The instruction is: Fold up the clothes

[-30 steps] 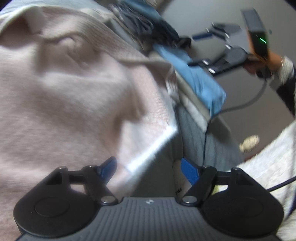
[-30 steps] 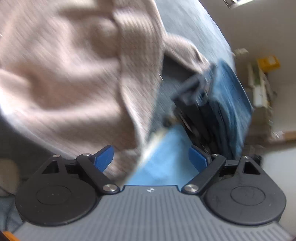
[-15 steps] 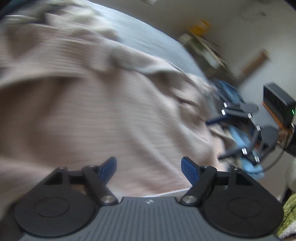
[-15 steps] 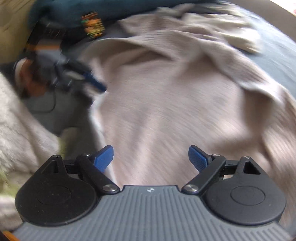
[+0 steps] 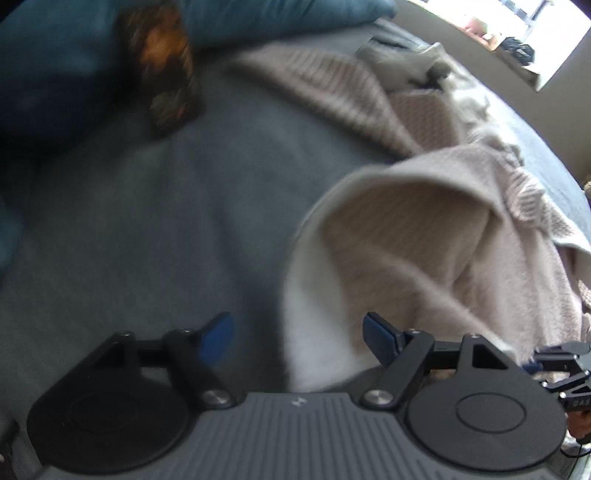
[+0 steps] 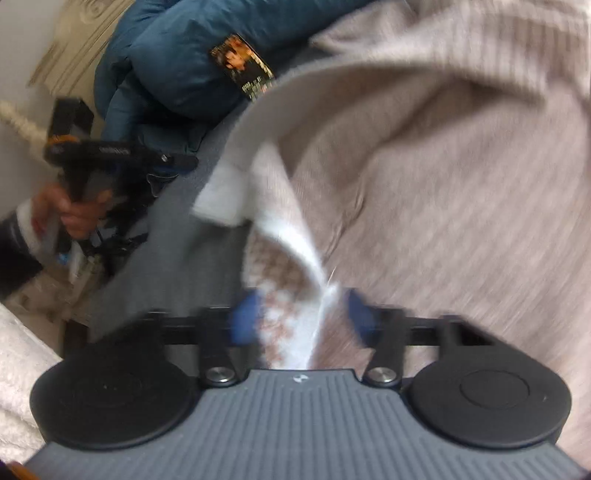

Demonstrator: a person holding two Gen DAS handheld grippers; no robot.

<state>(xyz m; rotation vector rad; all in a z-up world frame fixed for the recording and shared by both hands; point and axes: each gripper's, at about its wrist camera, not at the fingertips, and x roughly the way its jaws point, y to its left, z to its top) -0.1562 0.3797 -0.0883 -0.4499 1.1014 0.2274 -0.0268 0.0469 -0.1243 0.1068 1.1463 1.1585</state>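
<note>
A beige knit sweater (image 5: pixel 424 236) lies rumpled on the grey bed cover (image 5: pixel 147 221), its pale hem curling up near me. My left gripper (image 5: pixel 299 336) hangs open above the bed, with the hem's edge under the gap and not pinched. It also shows at the left of the right wrist view, left gripper (image 6: pixel 162 162) held by a hand (image 6: pixel 74 210). My right gripper (image 6: pixel 303 317) has its jaws closing on a raised fold of the sweater hem (image 6: pixel 291 258), and both blue pads touch the cloth. The right gripper (image 5: pixel 554 365) peeks in at the left view's right edge.
A dark blue pillow (image 6: pixel 166 66) lies at the head of the bed with a printed booklet (image 6: pixel 243 66) beside it. More knitwear (image 5: pixel 332 81) is spread farther back. A white fluffy cloth (image 6: pixel 18 369) sits at the bed's near left. A bright window (image 5: pixel 517 22) lies beyond.
Both views swung quickly across the sweater. The right jaws went from wide open to narrowed on the hem. The left gripper came over the sweater's edge and stayed open.
</note>
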